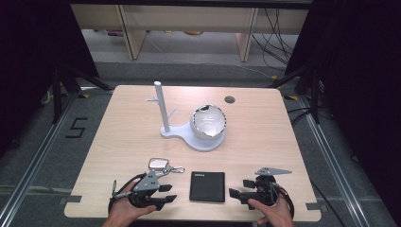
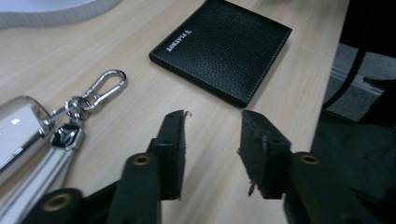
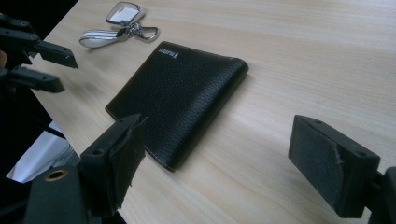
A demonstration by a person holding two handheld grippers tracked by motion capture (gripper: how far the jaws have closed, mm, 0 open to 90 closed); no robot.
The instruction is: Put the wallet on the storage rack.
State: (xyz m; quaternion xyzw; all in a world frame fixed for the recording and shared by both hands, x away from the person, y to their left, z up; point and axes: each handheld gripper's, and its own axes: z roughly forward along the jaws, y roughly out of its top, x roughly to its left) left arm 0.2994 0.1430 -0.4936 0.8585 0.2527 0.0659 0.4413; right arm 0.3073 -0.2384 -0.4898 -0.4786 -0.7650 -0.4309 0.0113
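The left claw (image 1: 169, 193) sits low over the near edge of the worktop (image 1: 127, 137). Its jaws stand partly apart with nothing between them and only bare wood beneath. The right claw (image 1: 238, 194) is level at the near right, with its jaws spread wide and empty.

The wallet (image 1: 207, 186) lies flat and closed on the worktop between the two claws, apart from both. In the right gripper view, the near corner of the wallet (image 3: 180, 91) lies just ahead of one jaw. In the left gripper view, the wallet (image 2: 223, 46) lies ahead of the jaws.

The key fob (image 1: 159, 163), with its ring and clip, lies flat just beyond the left claw and to the left of the wallet.

The white stand (image 1: 165, 116) occupies the centre of the worktop. A bowl (image 1: 208, 121) rests tilted on the stand's round base.
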